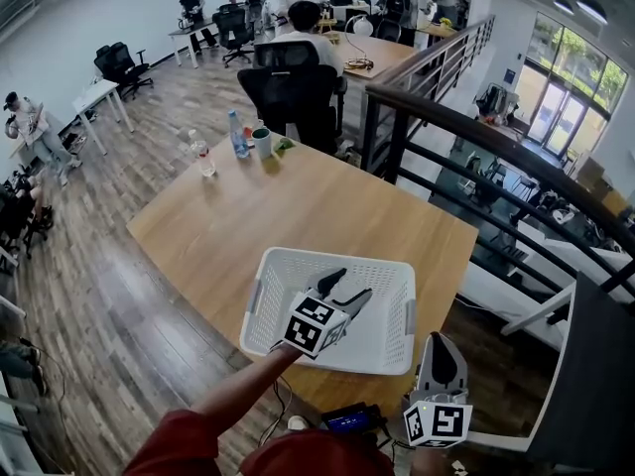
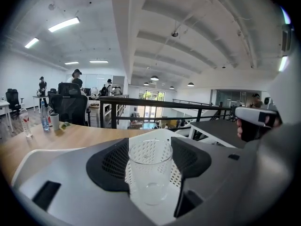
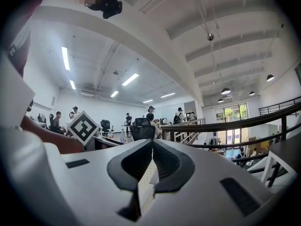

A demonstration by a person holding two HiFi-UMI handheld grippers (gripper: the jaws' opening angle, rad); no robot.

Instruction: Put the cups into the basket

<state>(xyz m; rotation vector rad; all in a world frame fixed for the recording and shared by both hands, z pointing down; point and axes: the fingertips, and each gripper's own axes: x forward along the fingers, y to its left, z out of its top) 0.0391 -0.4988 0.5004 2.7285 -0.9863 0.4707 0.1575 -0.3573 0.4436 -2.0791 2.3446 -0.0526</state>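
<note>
The right gripper [image 1: 440, 345] is held just beside the near right corner of the white basket [image 1: 266, 276], its jaws closed on nothing. A clear cup [image 2: 150, 168] is clamped upright between the jaws of the left gripper [image 1: 347, 286] — over the basket's inside. The basket is set on the wooden table [image 1: 248, 216] — bottles [image 1: 238, 135] are stood at its far edge

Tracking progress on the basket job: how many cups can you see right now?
2. A clear cup gripped in the left gripper over the white basket; a white cup at the table's far end beside the bottles. Others may be hidden.
</note>
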